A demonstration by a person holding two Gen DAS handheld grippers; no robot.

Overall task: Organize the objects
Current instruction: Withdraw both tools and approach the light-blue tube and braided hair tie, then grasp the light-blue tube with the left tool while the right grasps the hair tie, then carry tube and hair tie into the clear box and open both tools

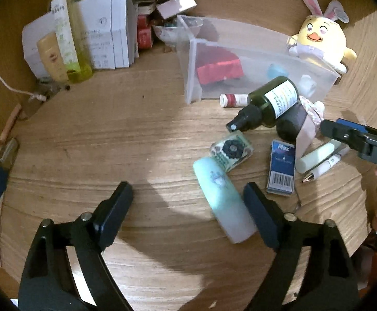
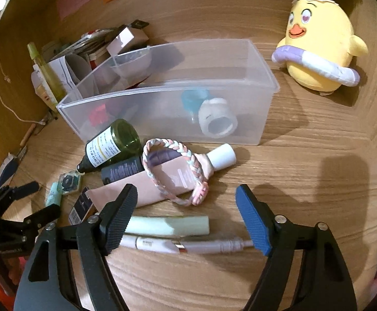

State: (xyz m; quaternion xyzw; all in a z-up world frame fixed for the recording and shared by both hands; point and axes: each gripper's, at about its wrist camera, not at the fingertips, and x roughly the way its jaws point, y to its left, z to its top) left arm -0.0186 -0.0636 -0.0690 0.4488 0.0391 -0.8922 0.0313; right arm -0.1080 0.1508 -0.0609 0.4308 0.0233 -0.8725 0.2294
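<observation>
Hovering: left gripper [image 1: 188, 202] low over the wooden table [image 1: 110, 140], jaws spread apart, nothing clamped
Left jaw gap: pale teal tube [image 1: 223, 200] lies slanted on the table between the fingers, close against the right-hand finger; contact there unclear, left-hand finger well apart from it
Right gripper [image 2: 185, 208]: jaws parted, released, nothing pinched
Right jaw gap: light green stick [image 2: 170, 225] and white pen [image 2: 178, 245] lie flat across the gap, side by side, pen nearer the camera; their left ends run behind the left finger, blue-padded finger apart from both
Clear bin [image 2: 178, 108]: upright on the table behind the clutter; holds a white ring-shaped item [image 2: 218, 121], a blue item [image 2: 194, 98] and something red [image 2: 97, 115]
Green bottle [image 2: 112, 145]: on its side just in front of the bin, black spray cap pointing left
Pink tube [image 2: 162, 178]: flat beside the bottle, white cap at the right, braided band [image 2: 174, 173] draped over it
Dark tube [image 2: 123, 169]: partly under the pink tube
Blue box [image 1: 281, 167]: flat, barcode up, between the patterned case [image 1: 231, 151] and the green stick
Small red-and-white bottle [image 1: 233, 100]: on its side against the bin front
Plush chick [image 2: 320, 44]: upright, right of the bin, apart from it
White boxes [image 1: 102, 33]: stacked at the back left corner with upright tubes
</observation>
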